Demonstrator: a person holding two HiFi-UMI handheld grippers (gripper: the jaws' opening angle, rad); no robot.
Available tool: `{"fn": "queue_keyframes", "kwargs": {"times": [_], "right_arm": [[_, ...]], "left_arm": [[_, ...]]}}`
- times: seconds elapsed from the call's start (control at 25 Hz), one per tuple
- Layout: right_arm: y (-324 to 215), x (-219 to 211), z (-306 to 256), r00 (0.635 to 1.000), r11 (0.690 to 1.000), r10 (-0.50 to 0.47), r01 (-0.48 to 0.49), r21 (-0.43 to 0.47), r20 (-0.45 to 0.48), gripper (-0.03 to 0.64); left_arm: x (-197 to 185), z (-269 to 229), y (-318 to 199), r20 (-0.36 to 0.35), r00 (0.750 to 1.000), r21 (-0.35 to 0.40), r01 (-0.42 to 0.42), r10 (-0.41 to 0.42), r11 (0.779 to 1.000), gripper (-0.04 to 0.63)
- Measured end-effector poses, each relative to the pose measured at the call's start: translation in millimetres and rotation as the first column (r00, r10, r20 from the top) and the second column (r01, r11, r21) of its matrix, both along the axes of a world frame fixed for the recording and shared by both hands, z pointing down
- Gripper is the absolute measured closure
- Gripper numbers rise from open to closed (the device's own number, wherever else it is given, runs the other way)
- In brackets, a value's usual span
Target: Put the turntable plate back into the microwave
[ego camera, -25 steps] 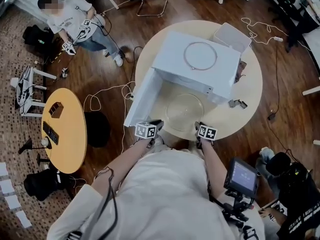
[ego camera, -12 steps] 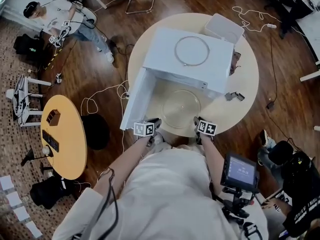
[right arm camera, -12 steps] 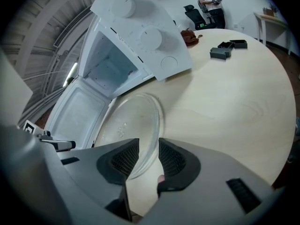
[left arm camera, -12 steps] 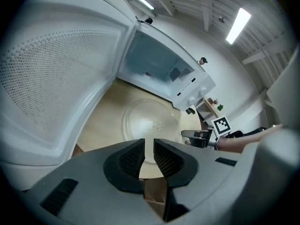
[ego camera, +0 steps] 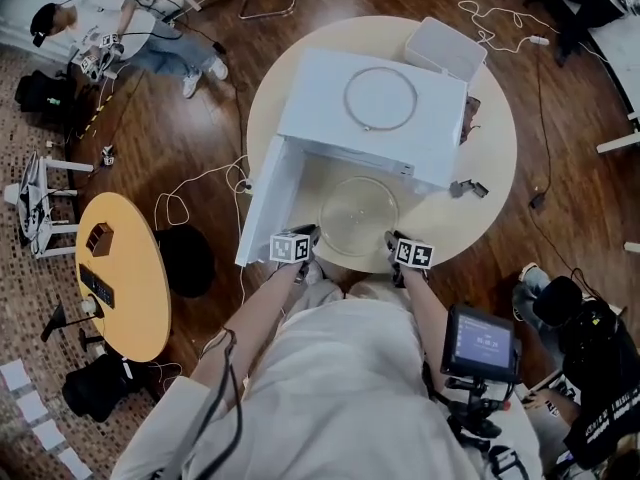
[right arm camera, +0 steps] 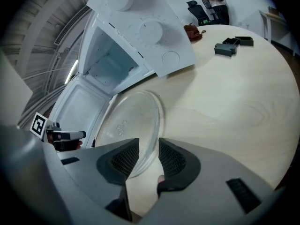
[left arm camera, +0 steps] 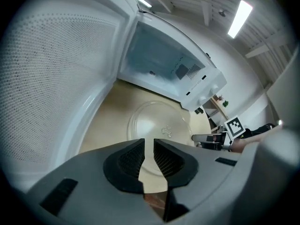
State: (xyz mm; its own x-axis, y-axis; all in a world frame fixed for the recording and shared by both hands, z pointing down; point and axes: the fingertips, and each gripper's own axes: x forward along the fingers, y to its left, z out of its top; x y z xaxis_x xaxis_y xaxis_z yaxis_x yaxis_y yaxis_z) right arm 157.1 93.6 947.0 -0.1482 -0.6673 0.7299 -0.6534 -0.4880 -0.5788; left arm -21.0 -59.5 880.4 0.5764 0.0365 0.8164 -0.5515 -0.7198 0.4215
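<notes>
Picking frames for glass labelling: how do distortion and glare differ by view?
Head view: sharp, even light, turntable plate faint against the table. Left gripper view: heavy fisheye, dark corners, glaring ceiling light. Right gripper view: same fisheye, plate rim clearer.

I see the microwave (ego camera: pixel 400 138) standing on the round table (ego camera: pixel 495 183), with its door (ego camera: pixel 268 203) swung open to the left. The turntable plate (ego camera: pixel 360 216) lies flat on the table just before the open cavity, not in it. A ring (ego camera: pixel 346 100) lies on top of the microwave, and a box (ego camera: pixel 447 48) stands behind it. My left gripper (ego camera: pixel 310 234) is at the plate's near left edge and my right gripper (ego camera: pixel 391 238) at its near right edge. A smaller table (ego camera: pixel 125 268) stands well apart on the left
</notes>
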Motion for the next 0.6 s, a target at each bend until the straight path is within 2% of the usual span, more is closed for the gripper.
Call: {"fn": "queue_keyframes", "kwargs": {"times": [0.2, 0.6], "right_arm": [[-4, 2, -2, 1.000, 1.000, 0.006, -0.006, 0.007, 0.007, 0.485], [-6, 2, -2, 0.999, 0.999, -0.048, 0.047, 0.020, 0.020, 0.486]], "left_arm": [[2, 15, -11, 0.029, 0.999, -0.001, -0.027, 0.027, 1.000, 0.511], [11, 29, -24, 0.018, 1.000, 0.006, 0.003, -0.003, 1.000, 0.509]]}}
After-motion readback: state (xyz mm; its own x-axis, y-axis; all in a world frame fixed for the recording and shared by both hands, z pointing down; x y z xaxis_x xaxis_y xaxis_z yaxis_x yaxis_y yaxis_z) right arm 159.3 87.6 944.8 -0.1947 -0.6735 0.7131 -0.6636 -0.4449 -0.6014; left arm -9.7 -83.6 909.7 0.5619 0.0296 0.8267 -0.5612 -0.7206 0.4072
